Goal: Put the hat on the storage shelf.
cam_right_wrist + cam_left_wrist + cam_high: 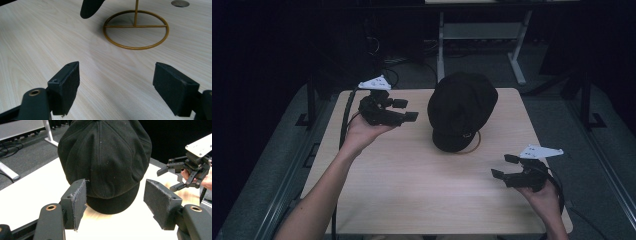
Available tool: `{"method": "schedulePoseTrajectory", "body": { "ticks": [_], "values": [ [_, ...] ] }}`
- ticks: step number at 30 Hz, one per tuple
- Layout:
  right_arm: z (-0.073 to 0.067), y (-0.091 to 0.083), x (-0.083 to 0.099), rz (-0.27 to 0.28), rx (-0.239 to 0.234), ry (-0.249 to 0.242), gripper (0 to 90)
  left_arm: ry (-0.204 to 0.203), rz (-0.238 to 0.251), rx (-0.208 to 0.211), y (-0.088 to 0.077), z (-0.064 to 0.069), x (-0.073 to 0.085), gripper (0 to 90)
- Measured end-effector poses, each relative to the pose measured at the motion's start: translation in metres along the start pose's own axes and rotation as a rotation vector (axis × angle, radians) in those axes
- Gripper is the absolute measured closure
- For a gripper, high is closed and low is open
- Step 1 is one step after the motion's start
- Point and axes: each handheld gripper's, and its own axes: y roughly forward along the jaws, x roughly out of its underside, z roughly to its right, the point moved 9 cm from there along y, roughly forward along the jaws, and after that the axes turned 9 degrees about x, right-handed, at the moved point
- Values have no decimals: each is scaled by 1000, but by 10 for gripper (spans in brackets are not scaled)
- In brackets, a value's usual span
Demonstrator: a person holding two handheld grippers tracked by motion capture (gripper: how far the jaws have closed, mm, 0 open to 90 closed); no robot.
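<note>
We see a black cap [462,111] sitting on a gold wire stand [475,142] near the far middle of a light wooden table [412,190]. In the high view the cap hides most of the stand, and just an arc of the round gold base peeks out at its near right edge. The cap's brim points toward the person's side of the table.

We find the left gripper [407,111] held in the person's left hand [362,132], raised over the far left part of the table, just beside the cap and aimed at it. Its 2 jaws stand spread apart with nothing between the pads, apart from the cap. In the left gripper view the cap [105,162] rises ahead of the padded fingers [78,200], its brim low between them but farther off.

We see the right gripper [504,167] in the right hand [544,197] over the near right part of the table, well apart from the cap. Its 2 jaws are also spread wide and empty. In the right gripper view the stand's ring base [136,28], with 1 crossbar and an upright rod, rests flat on the wood beyond the jaws, and the cap's brim [90,7] hangs above the table at the top edge.
</note>
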Motion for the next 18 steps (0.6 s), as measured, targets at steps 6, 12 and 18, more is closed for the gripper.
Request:
{"method": "schedulePoseTrajectory", "body": {
  "ticks": [6, 12, 18],
  "values": [
    [0, -1, -1, 4, 6, -2, 211, -7, 15, -11, -7, 1, 11, 336],
    [-2, -1, 0, -1, 7, -3, 211, -23, 21, -13, -13, 2, 24, 334],
    [-3, -1, 0, -4, 4, -2, 211, -34, 27, -23, -19, 1, 33, 327]
  ]
}}
